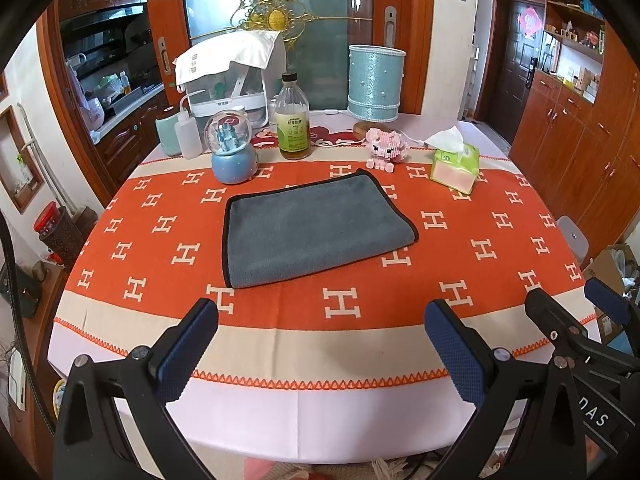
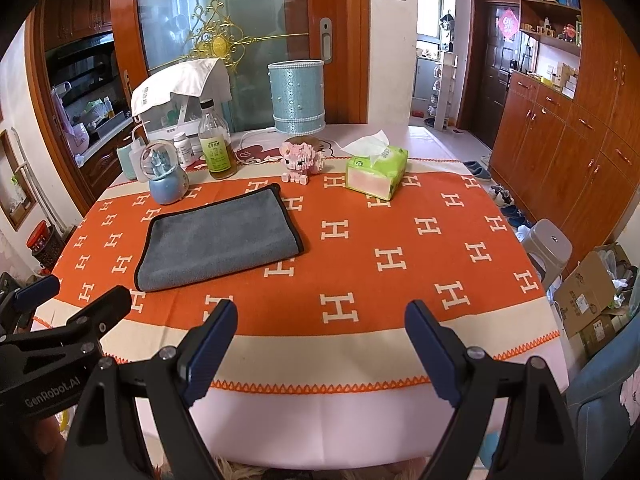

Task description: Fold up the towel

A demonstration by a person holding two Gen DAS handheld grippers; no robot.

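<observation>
A grey microfibre towel with black edging (image 1: 316, 228) is laid folded on the orange H-patterned surface (image 1: 460, 256), near a blue snow globe (image 1: 232, 148). The left tool (image 1: 320, 344) and right tool (image 2: 320, 344) are held released above the near edge, well apart from the towel.

Left gripper (image 1: 322, 344): jaws spread wide, nothing between them, blue pads (image 1: 186, 354) facing inward. Held level, pointing forward, above the near edge of the surface. Right gripper (image 2: 320, 346): jaws likewise spread wide and empty, same forward pose at the near edge. The two sit side by side, close but apart; each shows at the edge of the other's wrist view.
</observation>
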